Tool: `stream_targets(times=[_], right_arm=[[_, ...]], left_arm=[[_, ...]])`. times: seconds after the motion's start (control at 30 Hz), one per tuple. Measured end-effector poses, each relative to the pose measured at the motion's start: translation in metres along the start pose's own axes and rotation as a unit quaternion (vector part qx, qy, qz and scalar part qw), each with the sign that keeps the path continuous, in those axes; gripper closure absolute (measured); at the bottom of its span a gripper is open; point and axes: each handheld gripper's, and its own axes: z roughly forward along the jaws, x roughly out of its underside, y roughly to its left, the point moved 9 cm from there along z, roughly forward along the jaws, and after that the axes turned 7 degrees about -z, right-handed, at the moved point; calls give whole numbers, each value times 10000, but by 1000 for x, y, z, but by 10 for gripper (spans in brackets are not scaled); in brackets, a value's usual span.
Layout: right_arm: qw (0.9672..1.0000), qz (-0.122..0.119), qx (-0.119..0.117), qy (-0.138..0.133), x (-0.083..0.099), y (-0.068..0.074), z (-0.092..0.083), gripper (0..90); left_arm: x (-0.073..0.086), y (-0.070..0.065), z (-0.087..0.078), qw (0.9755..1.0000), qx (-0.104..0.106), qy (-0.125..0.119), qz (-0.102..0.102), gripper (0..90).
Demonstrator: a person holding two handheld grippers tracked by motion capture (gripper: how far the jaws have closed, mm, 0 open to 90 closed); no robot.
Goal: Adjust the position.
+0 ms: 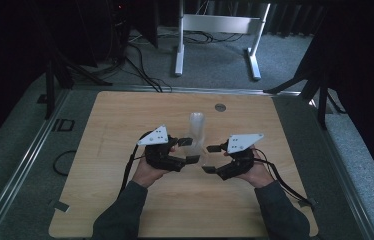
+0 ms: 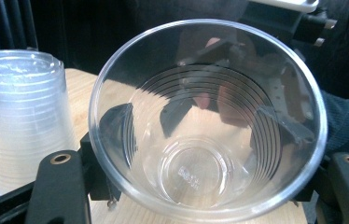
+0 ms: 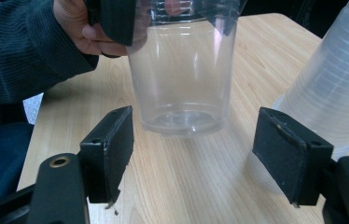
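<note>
Tabletop [image 3: 196,186]: left gripper [image 1: 187,150] fingers pinch clear cup [image 2: 205,121]; right gripper [image 3: 193,154] fingers spread.

A clear plastic cup [image 2: 205,121] sits clamped between the left gripper [image 2: 200,186]'s 2 black jaws, mouth toward the camera. A stack of clear cups [image 2: 21,116] stands upside down on the tabletop [image 2: 81,81] beside it.

We see a light wooden table [image 1: 125,200] with a small round metal disc [image 1: 220,107] near its far edge. Beyond it, on grey carpet, stands a white metal frame [image 1: 218,35] with dark cables [image 1: 145,72] trailing beside it.
</note>
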Motion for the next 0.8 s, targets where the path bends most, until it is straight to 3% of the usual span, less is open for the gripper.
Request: stream_targets(times=[0.23,0.3,0.8], right_arm=[[9999,-37,47,149,1,0,6,290],[9997,-53,-10,259,4,3,14,289],[9993,31,-75,354,10,5,25,321]], left_arm=[[4,0,3,9996,-156,225,99,309],[7,-1,6,9988,-238,389,158,310],[13,-6,16,9955,-356,758,437,309]])
